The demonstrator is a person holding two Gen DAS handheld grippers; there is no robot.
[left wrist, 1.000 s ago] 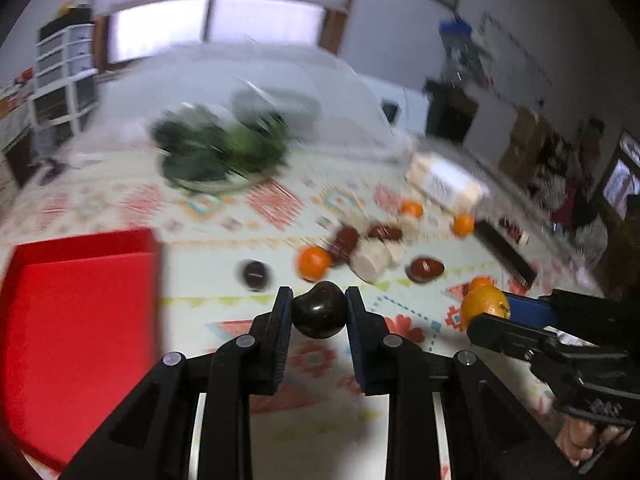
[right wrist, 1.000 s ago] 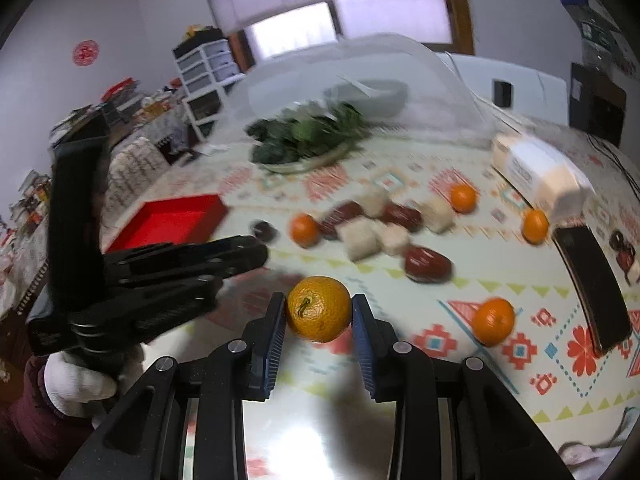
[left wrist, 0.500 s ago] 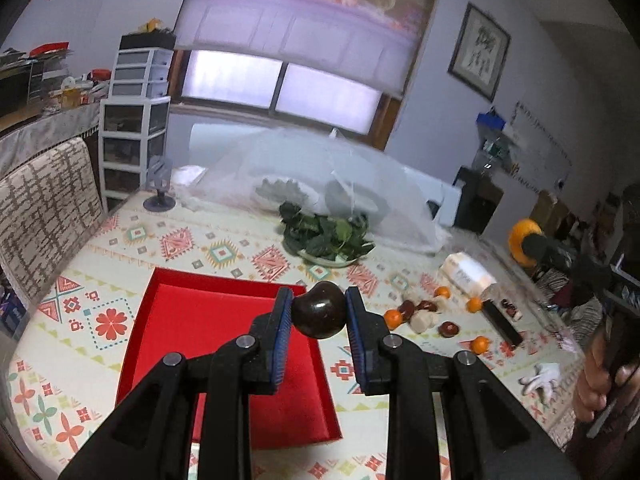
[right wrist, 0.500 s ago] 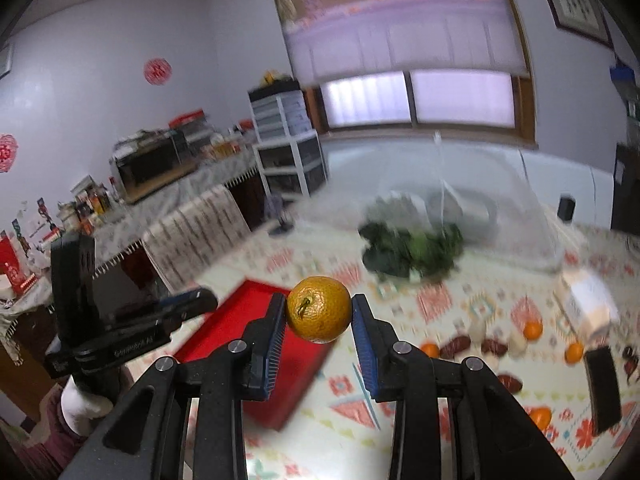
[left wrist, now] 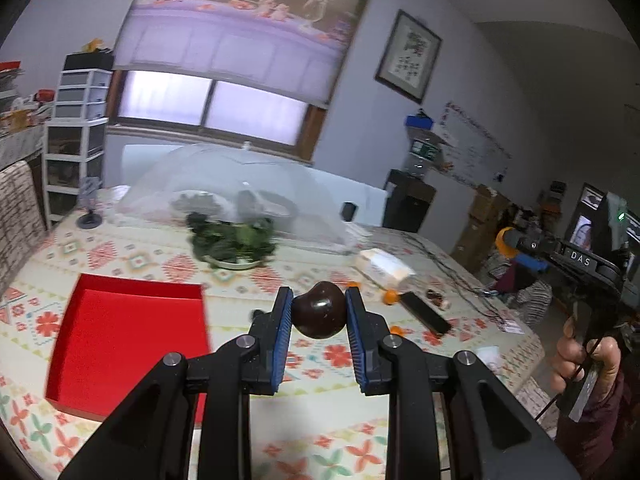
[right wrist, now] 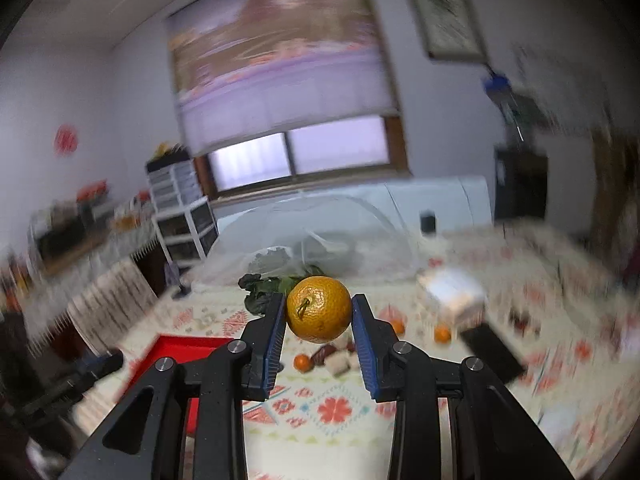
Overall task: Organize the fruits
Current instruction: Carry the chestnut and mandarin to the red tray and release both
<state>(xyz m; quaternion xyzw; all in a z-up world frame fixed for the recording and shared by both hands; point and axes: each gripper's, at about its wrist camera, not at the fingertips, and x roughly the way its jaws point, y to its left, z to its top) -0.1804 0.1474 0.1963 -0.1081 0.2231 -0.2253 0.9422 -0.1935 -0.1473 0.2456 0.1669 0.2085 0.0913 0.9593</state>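
Note:
My left gripper point(left wrist: 319, 312) is shut on a dark brown chestnut-like fruit point(left wrist: 319, 315), held high above the table. A red tray point(left wrist: 124, 332) lies below and to its left. My right gripper point(right wrist: 319, 316) is shut on an orange mandarin point(right wrist: 319, 309), also held high. It shows at the far right of the left wrist view point(left wrist: 505, 241). The red tray shows in the right wrist view point(right wrist: 176, 356) at lower left. Loose mandarins point(right wrist: 302, 362), dark red fruits point(right wrist: 322, 354) and pale chunks point(right wrist: 339, 362) lie on the patterned tablecloth.
A plate of leafy greens point(left wrist: 234, 245) and a clear mesh food cover point(left wrist: 236, 196) stand at the back of the table. A white carton point(left wrist: 384, 266) and a black phone point(left wrist: 426, 312) lie on the right. A chair point(left wrist: 18, 208) stands at the left.
Both grippers rose from close to the table to well above it, each still holding its fruit. In the left wrist view the red tray has slid left; the right wrist view is blurred.

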